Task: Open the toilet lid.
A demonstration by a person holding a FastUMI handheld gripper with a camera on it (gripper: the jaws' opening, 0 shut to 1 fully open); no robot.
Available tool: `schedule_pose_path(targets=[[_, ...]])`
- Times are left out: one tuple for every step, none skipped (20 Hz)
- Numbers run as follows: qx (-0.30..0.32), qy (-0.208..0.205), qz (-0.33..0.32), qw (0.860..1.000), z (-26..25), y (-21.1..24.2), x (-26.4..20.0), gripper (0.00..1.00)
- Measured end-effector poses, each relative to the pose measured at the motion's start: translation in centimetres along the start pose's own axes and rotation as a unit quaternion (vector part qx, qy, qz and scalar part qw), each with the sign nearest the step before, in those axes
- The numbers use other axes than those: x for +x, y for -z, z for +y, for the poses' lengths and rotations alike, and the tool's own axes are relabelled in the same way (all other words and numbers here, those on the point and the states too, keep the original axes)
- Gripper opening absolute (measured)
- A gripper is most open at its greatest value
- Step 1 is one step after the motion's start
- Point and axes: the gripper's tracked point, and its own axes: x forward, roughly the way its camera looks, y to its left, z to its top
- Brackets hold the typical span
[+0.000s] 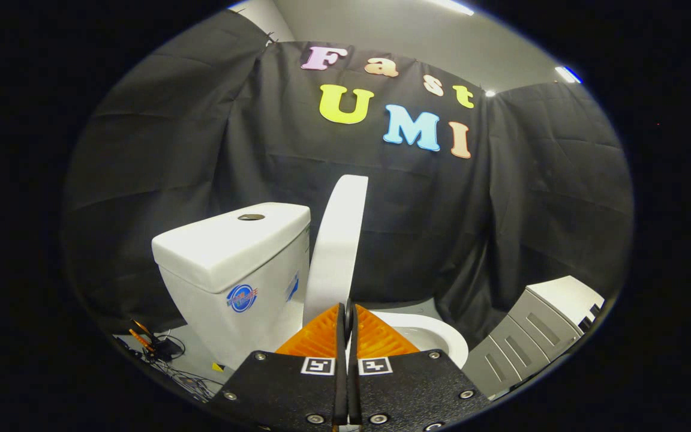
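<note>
Standing nearly upright at frame centre beside the tank [234, 252], the toilet lid [336, 252] reads as a stiff, smooth, light plastic shell best held by its thin edge, which the closed gripper [346, 315] apparently pinches above the bowl [435, 336].

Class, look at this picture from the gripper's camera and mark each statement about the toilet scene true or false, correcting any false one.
1. The toilet lid stands raised, nearly upright. True.
2. The gripper has its fingers spread wide apart. False: they are nearly together, closed on the lid's lower edge.
3. The tank has a button on top. True.
4. A grey cabinet stands behind the tank. False: it stands on the bowl's far side, away from the tank.
</note>
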Motion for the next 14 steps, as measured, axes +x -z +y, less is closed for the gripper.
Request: schedule_pose_path(targets=[[-0.009,0.000,-0.001,1.000,0.7,-0.2,0.0,0.00],[-0.018,-0.001,-0.003,1.000,1.3,-0.3,0.1,0.00],[-0.025,-0.001,-0.004,1.000,2.0,-0.6,0.2,0.00],[-0.031,-0.003,-0.005,0.999,2.7,-0.6,0.3,0.00],[-0.037,-0.006,-0.006,0.999,3.4,-0.7,0.3,0.00],[-0.040,-0.010,-0.007,0.999,4.1,-0.8,0.4,0.00],[-0.045,-0.016,-0.007,0.999,4.7,-0.6,0.4,0.00],[-0.056,-0.019,-0.010,0.998,5.3,-0.8,0.4,0.00],[-0.072,-0.020,-0.012,0.997,5.6,-0.9,0.4,0.00],[-0.088,-0.022,-0.017,0.996,6.0,-1.0,0.5,0.00],[-0.109,-0.016,-0.022,0.994,6.2,-1.0,0.6,0.00],[-0.130,-0.013,-0.026,0.991,6.3,-1.1,0.5,0.00],[-0.149,-0.008,-0.030,0.988,6.4,-1.3,0.6,0.00],[-0.158,-0.006,-0.033,0.987,6.5,-1.3,0.6,0.00]])
